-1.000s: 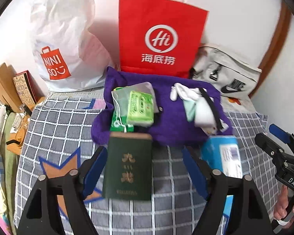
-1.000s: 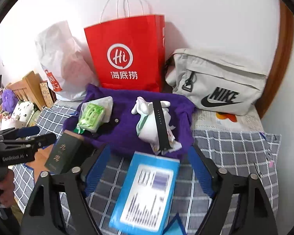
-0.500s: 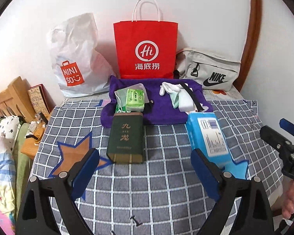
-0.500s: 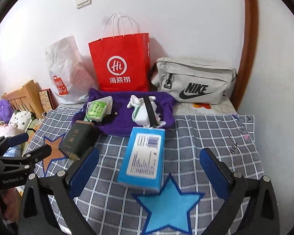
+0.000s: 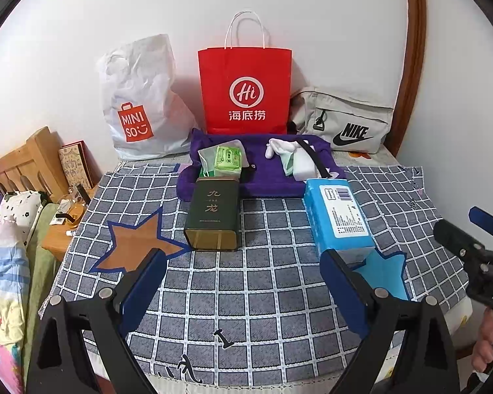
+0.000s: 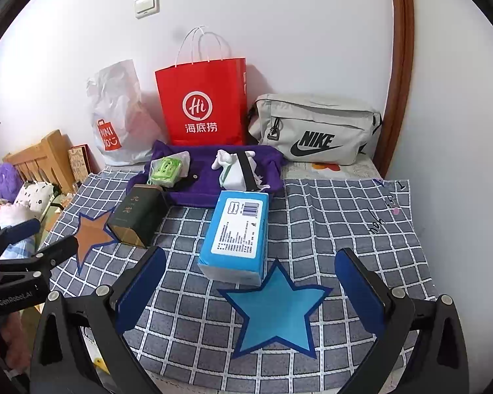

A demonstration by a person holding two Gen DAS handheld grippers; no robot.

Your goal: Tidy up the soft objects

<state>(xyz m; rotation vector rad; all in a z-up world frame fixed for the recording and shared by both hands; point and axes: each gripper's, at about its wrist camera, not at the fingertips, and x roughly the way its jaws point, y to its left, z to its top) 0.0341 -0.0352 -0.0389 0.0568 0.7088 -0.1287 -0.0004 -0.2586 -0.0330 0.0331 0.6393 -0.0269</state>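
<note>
Both grippers have drawn back from the purple cloth and let go. Left of the cloth's front edge, the dark green tin now lies free by the orange star; the left gripper stands wide open and empty. Right of it, the blue tissue pack rests just behind the blue star, with the right gripper likewise open and empty. That suggests both placements are finished.
</note>
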